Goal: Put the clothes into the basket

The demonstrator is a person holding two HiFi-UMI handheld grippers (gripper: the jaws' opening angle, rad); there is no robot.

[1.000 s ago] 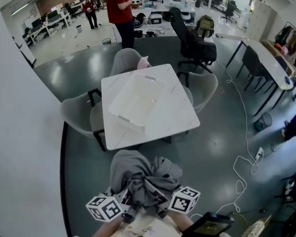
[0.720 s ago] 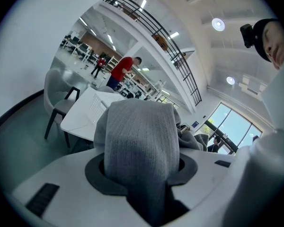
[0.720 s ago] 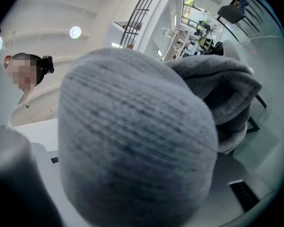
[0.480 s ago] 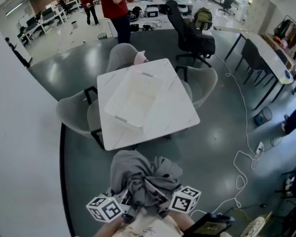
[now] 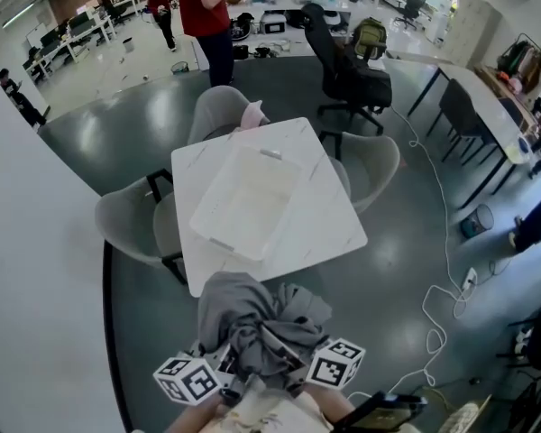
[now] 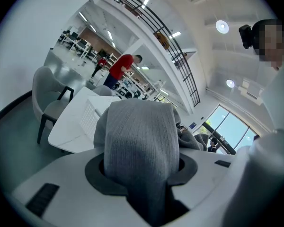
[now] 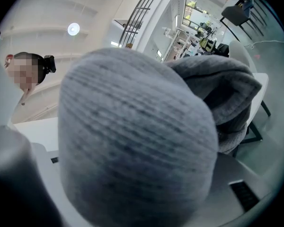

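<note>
The load is one grey knitted garment (image 5: 263, 321), bunched into a loose bundle and carried low in front of the operator, well apart from the table and above the dark polished floor (image 5: 379, 287). The left gripper (image 6: 143, 183) has its jaws part-way closed on a thick fold. In the left gripper view the fabric runs down into the gap between the jaws and fills it, so the jaws cannot come fully together. The right gripper (image 7: 132, 174) is likewise clamped on a bulky fold, which swells over its jaws and covers most of the right gripper view. Two grip points are used because the garment is limp and wide. A hold at each side keeps the bundle gathered and stops sleeves or hems trailing toward the floor. The destination is the shallow white translucent plastic basket (image 5: 221, 242). It lies empty, as far as can be seen, on the white marble-pattern square table (image 5: 325, 215), set diagonally near the table's middle, where it is within reach from any edge. Grey upholstered chairs (image 5: 126, 228) stand at the table's left, far and right sides. A person in a red top (image 5: 207, 7) stands well beyond the table. Assessment: the carry step is in hand, and the garment is not yet over the basket.
</note>
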